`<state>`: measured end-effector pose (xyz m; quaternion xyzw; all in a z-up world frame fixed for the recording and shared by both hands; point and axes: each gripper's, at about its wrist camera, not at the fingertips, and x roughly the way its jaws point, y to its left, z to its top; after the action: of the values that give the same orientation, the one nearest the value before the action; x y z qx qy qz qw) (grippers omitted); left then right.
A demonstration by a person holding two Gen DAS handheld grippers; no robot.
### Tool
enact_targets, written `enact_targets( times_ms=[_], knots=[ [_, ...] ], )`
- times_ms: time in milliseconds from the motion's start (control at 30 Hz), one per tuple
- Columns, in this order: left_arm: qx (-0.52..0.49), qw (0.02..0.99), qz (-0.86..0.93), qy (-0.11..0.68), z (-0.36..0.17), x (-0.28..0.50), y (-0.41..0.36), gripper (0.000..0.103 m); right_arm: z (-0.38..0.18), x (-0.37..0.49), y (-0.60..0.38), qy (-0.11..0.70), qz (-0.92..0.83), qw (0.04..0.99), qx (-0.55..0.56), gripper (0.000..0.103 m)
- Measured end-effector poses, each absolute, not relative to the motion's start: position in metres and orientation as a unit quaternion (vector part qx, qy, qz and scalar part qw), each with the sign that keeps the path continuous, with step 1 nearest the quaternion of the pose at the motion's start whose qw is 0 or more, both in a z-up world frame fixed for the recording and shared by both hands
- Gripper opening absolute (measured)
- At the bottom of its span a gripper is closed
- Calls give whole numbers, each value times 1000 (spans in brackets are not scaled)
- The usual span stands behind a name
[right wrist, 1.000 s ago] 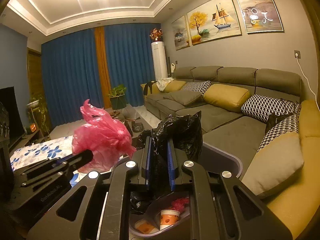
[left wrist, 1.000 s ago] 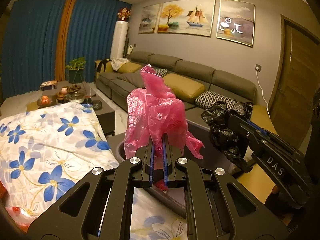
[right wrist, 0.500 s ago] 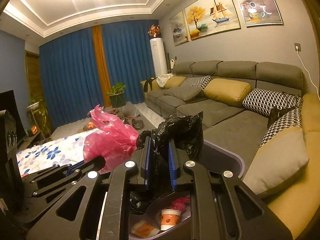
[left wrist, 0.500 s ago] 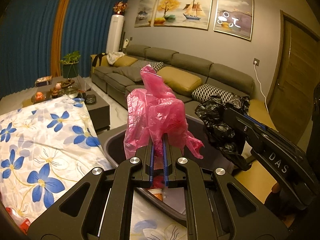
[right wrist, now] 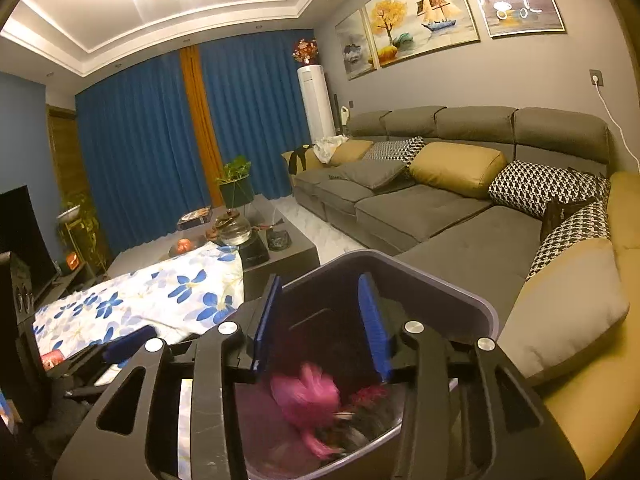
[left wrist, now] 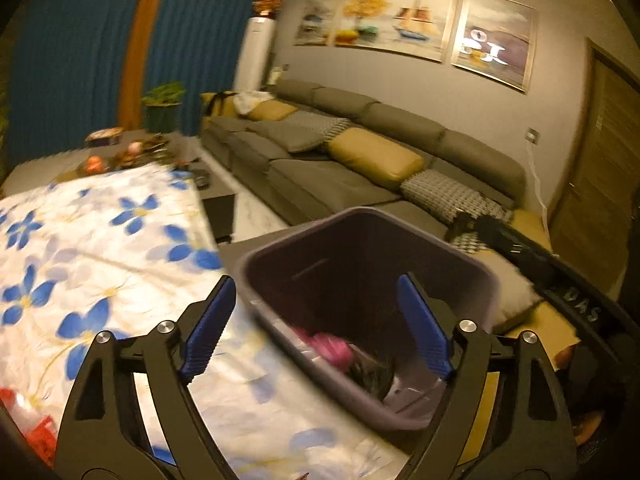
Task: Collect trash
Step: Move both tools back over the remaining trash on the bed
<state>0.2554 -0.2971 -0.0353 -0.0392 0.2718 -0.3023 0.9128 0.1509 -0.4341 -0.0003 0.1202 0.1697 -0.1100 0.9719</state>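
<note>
Sofa-lined lounge: over the bin point(right wrist: 486, 312), your left hand-held gripper point(left wrist: 316, 322) gapes empty, your right point(right wrist: 322, 322) half-parted, both just opened to drop bags point(right wrist: 308, 396) inside.

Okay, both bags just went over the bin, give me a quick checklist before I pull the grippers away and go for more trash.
1. Left gripper empty: ok. Its jaws have just been opening, wide apart, nothing between them.
2. Right gripper empty: ok. Its jaws have just been opening, and no bag hangs from the pads.
3. Pink bag inside the bin: ok, it lies below the rim.
4. Black bag inside the bin: ok, though blurred, beside the pink one.
5. Nothing draped over the rim: ok in both views.
6. More trash on the flowered cloth: cannot tell; a red item sits at its near edge, too blurred to identify.
</note>
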Motion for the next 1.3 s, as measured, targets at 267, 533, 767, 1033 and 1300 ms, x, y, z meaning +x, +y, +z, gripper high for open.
enact_targets(
  times_ms=[267, 533, 767, 1033, 1300],
  knots=[
    [-36, 946, -216, 241, -21, 227, -248, 90, 7, 124, -404, 137, -122, 979, 87, 76],
    [-43, 965, -157, 208, -9, 171, -180, 93, 7, 93, -356, 122, -90, 987, 57, 85],
    [-45, 976, -94, 193, -10, 122, -107, 93, 0, 78, -312, 132, -31, 989, 61, 85],
    [-36, 982, -13, 187, -20, 71, -12, 93, -10, 65, -236, 151, 46, 987, 38, 85],
    [-45, 982, 36, 181, -21, 33, 58, 93, -20, 58, -172, 171, 105, 979, 33, 85]
  ],
)
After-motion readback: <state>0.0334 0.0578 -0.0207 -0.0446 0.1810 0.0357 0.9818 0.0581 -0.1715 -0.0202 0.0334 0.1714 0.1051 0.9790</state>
